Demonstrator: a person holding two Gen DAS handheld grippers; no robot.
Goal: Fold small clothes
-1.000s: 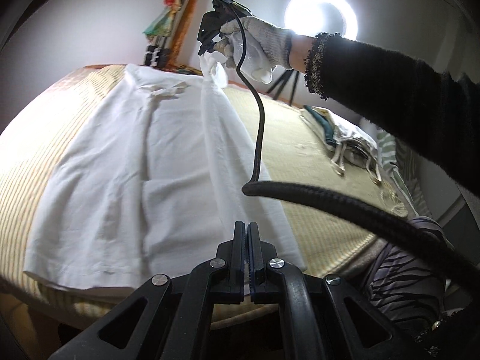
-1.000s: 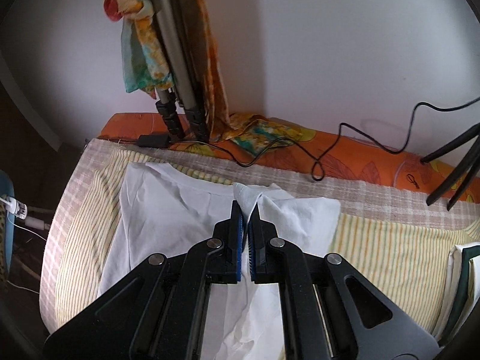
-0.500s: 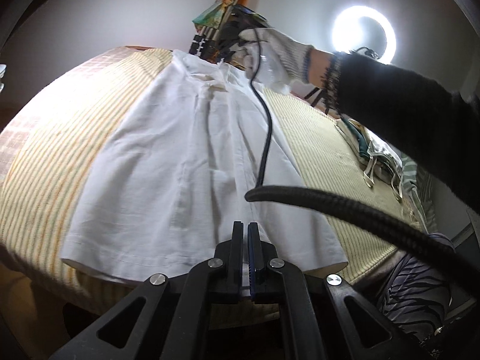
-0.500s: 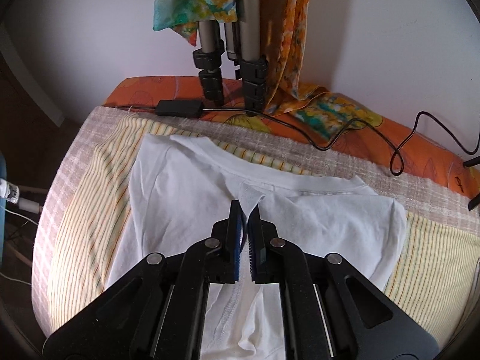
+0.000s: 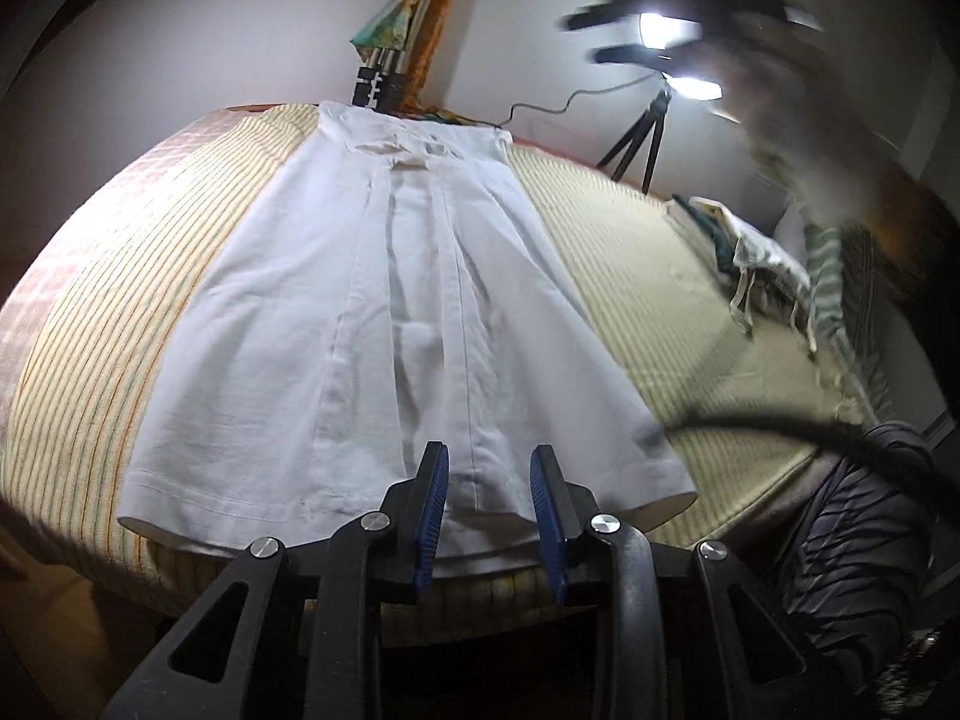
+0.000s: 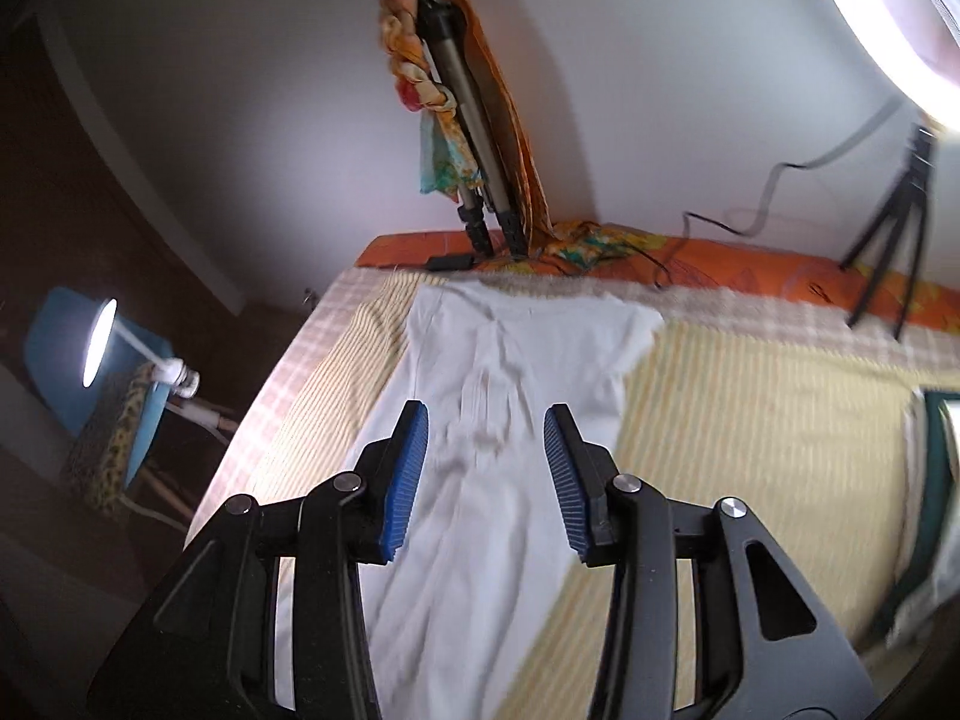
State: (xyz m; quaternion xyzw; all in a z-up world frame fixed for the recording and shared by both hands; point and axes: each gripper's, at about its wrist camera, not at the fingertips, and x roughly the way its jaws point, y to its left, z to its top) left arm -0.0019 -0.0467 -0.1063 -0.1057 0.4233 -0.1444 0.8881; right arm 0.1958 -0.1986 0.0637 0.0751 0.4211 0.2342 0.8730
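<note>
A white garment [image 5: 414, 312] lies flat on the striped bed cover [image 5: 120, 330], both long sides folded in toward the middle. My left gripper [image 5: 489, 516] is open and empty at the garment's near hem. My right gripper [image 6: 486, 474] is open and empty, raised above the garment [image 6: 516, 396] near its far end. The right gripper also shows as a blurred dark shape in the left wrist view [image 5: 678, 18], high at the upper right.
A folded tripod draped with colourful cloth [image 6: 468, 138] leans on the wall behind the bed. A small tripod [image 6: 894, 240] and cables stand at the back right. A pile of clothes [image 5: 774, 276] lies at the bed's right. A lamp [image 6: 99, 336] stands left.
Both grippers opened and let go of the garment. The folded right side now lies flat. The right gripper has lifted up and away from the far end.
</note>
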